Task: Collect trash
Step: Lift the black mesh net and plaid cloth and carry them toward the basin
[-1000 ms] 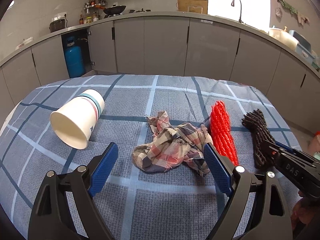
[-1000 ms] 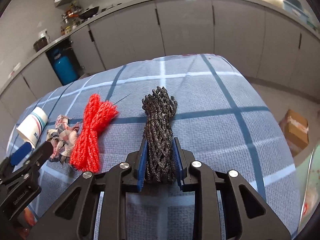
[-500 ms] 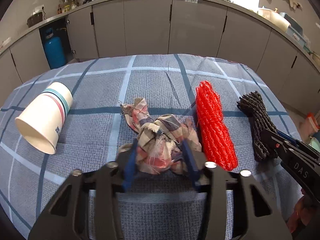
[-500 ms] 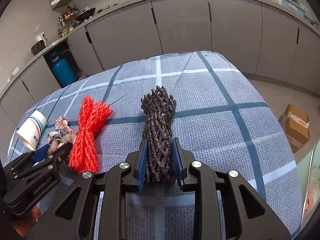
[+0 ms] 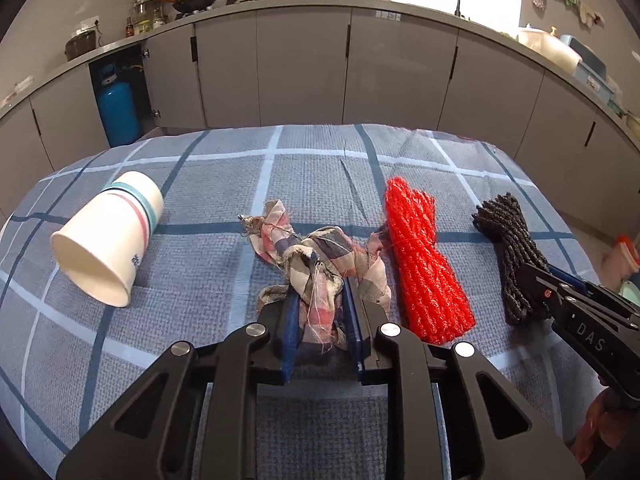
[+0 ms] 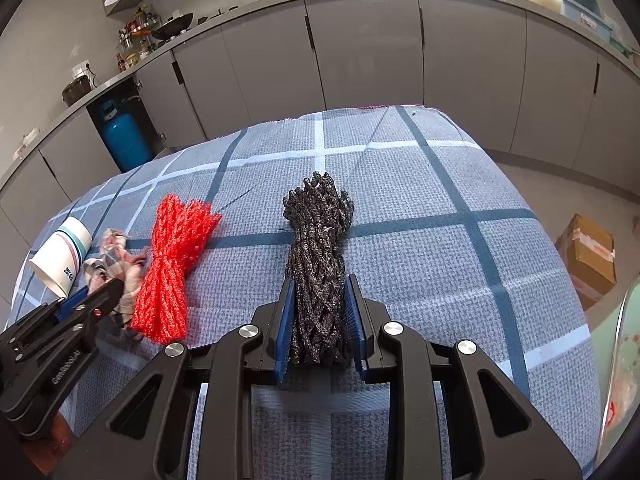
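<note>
One cup (image 5: 108,244), one rag (image 5: 320,264), one red bundle (image 5: 424,264) and one black bundle (image 6: 318,264) lie on the checked surface (image 5: 200,308). The left gripper (image 5: 320,312) is closing on the rag, pads pressing it; the right gripper (image 6: 320,320) clamps the black bundle.

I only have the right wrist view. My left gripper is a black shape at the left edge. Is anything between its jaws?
Observer: Yes. The left gripper has the plaid rag between its jaws, which are closing on it.
Operator: Is the rag off the cloth yet?
Observer: No, it lies on the tablecloth.
Operator: I see part of a cup. Upright?
Observer: No. The paper cup lies on its side, mouth toward the camera, well apart from the rag.
Operator: Anything between rag and black bundle?
Observer: The red bundle, close beside the rag.
</note>
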Available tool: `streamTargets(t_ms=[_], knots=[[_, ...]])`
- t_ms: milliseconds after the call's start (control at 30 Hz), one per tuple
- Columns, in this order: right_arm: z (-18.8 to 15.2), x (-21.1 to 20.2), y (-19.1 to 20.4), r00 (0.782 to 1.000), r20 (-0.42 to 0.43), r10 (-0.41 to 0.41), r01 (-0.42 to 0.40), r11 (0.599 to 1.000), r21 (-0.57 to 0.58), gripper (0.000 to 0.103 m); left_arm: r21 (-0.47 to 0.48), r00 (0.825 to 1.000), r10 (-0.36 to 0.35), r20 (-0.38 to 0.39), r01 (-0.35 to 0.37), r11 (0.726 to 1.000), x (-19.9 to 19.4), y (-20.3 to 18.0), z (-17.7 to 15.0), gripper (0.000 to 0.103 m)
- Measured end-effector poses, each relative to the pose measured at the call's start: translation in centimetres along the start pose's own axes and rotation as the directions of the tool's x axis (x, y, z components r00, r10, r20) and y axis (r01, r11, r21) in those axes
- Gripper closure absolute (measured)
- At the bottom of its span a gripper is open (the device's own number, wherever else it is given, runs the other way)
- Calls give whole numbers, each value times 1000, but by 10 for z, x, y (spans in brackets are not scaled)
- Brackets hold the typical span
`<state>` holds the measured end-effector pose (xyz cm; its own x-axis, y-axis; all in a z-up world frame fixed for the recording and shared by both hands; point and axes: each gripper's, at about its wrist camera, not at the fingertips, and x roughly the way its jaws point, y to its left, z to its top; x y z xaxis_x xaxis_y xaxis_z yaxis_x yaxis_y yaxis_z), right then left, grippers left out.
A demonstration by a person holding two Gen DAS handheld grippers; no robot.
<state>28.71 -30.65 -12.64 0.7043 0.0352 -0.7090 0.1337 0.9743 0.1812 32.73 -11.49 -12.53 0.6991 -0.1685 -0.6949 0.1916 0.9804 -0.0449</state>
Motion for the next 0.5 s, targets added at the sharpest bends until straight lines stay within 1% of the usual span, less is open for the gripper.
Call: streamTargets(t_ms=[167,267,400,500], knots=[[0,-1,3,1000,4,-11,11,1000,-14,77,-36,999,5,39,-4,999,-13,9,-5,82],[-1,-6,7,1000,30,-10,11,999,-35,79,-41,999,12,53,-9,999,-17,9,-6,82],[-3,-15,13,997,76,-3,9,997,-74,80,-34,997,34,75,-32,999,-24,7,-10,82],[-6,-18,16,997,76,8,-1,996,-93,81,-32,992,61,106,-58,998,-30,4,-12,82]])
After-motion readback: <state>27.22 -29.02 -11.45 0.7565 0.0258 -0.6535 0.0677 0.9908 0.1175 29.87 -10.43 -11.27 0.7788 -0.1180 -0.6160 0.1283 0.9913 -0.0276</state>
